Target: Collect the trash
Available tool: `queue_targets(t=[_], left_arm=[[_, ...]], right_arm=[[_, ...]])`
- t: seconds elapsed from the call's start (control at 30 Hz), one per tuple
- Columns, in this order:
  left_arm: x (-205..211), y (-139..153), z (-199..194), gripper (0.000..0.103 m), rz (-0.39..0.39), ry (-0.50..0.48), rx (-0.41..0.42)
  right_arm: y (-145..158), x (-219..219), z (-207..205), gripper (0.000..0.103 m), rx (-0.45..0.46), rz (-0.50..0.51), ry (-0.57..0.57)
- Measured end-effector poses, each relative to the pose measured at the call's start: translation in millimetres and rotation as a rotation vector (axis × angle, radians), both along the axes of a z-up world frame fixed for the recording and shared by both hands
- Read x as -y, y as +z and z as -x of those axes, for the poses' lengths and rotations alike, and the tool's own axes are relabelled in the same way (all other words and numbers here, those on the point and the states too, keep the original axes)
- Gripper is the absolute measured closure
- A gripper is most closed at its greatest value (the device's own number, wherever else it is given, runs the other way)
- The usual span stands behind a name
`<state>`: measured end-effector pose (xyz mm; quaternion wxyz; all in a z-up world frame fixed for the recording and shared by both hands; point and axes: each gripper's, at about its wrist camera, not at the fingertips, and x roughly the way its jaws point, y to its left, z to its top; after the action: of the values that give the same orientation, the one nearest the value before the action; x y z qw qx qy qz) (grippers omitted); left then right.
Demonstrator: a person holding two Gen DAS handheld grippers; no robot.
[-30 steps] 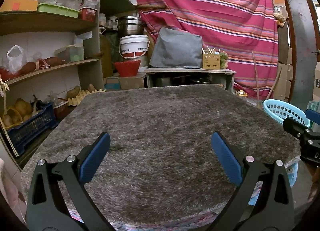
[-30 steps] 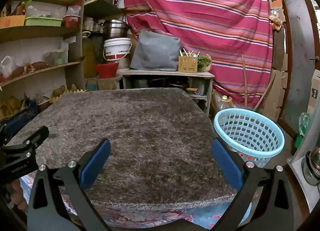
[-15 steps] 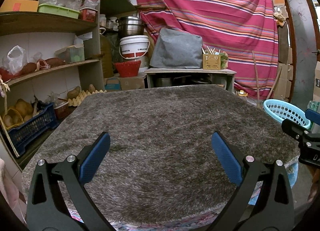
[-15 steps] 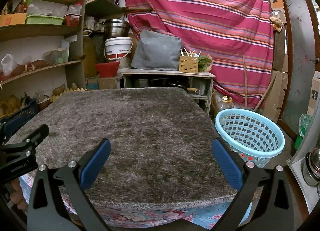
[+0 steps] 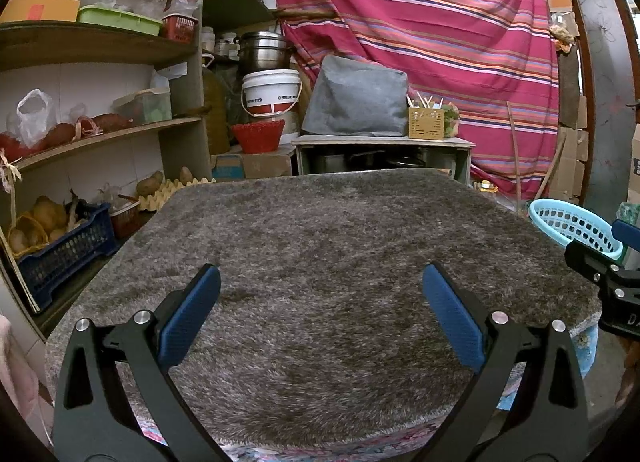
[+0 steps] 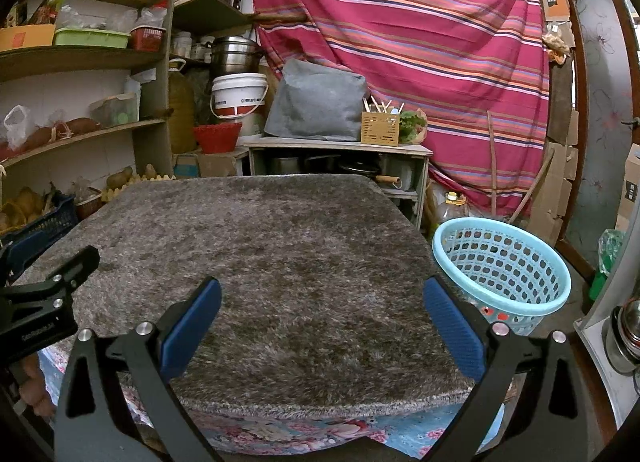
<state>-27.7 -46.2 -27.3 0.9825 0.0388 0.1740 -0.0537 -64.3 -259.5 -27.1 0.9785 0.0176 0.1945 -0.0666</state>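
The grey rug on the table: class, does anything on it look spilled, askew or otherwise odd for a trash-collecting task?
Nothing is spilled or askew. The oddity: the grey rug shows no trash at all, while both tongs, left and right, hang open over it and the blue basket waits beside the table.

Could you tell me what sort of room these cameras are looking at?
Most likely a household storeroom or pantry: wooden shelves hold produce and containers, steel pots and a white bucket stand stacked behind, and a striped cloth hangs across the back.

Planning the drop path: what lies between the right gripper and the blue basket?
In the right wrist view, only the grey rug's right edge lies between the open right gripper and the blue basket, which stands just beyond it.
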Motion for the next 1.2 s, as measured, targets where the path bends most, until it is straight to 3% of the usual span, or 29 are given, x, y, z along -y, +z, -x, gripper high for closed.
queue_targets(t=[1.2], left_arm=[[1.0,0.1,0.2,0.005,-0.012,0.008,0.003]], right_arm=[[-1.1,11.4,1.7,0.004,-0.001,-0.02,0.002]])
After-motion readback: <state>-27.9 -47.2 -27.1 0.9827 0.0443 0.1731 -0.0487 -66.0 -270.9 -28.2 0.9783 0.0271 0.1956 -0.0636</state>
